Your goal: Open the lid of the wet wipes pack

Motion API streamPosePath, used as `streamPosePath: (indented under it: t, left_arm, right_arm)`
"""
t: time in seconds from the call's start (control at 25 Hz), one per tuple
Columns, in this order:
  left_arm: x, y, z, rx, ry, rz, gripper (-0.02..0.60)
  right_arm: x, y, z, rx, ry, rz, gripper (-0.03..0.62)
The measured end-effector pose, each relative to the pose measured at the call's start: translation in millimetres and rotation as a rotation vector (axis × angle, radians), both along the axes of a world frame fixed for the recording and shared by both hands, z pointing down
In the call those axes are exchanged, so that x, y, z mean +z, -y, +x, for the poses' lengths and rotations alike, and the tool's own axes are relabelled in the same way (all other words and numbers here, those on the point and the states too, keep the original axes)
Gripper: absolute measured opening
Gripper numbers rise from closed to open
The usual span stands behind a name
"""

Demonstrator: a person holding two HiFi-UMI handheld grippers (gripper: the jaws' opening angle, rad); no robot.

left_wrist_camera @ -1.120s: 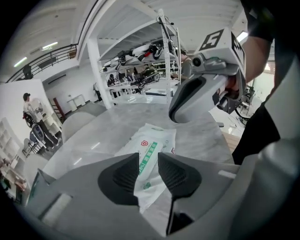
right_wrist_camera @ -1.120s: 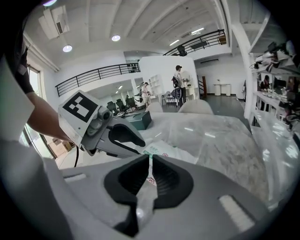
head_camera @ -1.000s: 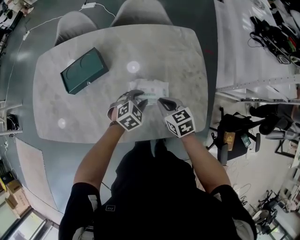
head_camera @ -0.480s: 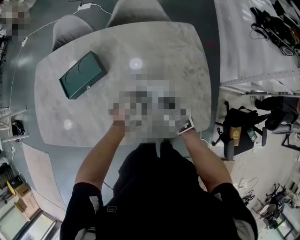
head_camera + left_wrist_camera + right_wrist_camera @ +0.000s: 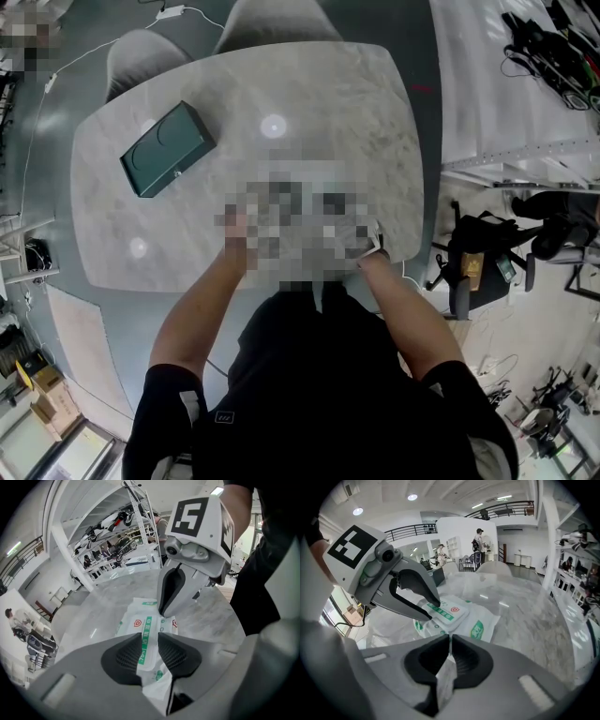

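item: wet wipes pack (image 5: pixel 140 620), lying flat on the table (image 5: pixel 356 103) near the person's edge and well apart from the green box (image 5: pixel 167 148). the lid (image 5: pixel 451 612) looks down and not yet lifted. the head view shows neither the pack nor the jaws.

right gripper (image 5: pixel 450 641): jaws closed tight on a thin fold of the pack's film at the end nearest its camera. judged role: anchor.

left gripper (image 5: pixel 150 639): jaws apart and closing, with the green-striped lid in the gap. the right gripper view shows its fingertips (image 5: pixel 431 597) straddling the lid's edge, one above and one below. no pad is seen pressing yet.

step in hand, as judged: taking hold of the lid's free edge before peeling it back.

recommendations:
- seat the lower fingertip under the lip only. if it catches the film beneath, the whole pack will probably rise with the lid.
- close fully before pulling, since a shallow bite on smooth plastic is likely to slip.
- lift the lid in an arc about its hinge side, not straight up.
- keep the right gripper low and steady so the pack stays on the table. the pinched film is thin and may tear if it is pulled hard against the lift.
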State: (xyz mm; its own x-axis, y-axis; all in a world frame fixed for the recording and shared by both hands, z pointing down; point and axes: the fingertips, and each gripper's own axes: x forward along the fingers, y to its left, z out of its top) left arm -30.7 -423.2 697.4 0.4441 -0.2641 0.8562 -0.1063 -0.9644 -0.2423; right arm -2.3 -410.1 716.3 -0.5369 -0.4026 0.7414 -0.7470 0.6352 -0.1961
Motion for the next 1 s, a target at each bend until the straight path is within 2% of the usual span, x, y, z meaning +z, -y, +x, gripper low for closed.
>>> streamPosePath:
  t: [0.32,0.36,0.6,0.76,1.0]
  left_arm:
    - [-27,8,-1,-0.024,-0.064,0.014,0.087]
    - [-30,11,-2,-0.029,-0.069,0.021,0.067]
    - [-39,38,-13,-0.089,-0.092,0.035,0.052]
    - [-40,61,-17,-0.16,-0.144,0.02,0.052]
    - [-29,94,-21,-0.257,-0.204,-0.01,0.088]
  right_arm:
    - [-1,-2,-1,0.006,0.005,-0.012,0.018]
    - [-1,-2,0,0.009,0.006,-0.012,0.018]
    - [-1,-1,0,0.035,0.014,-0.014,0.018]
    - [1,-2,1,0.046,0.007,-0.013,0.018]
    - [5,-1,0,0.065,-0.007,-0.022,0.018]
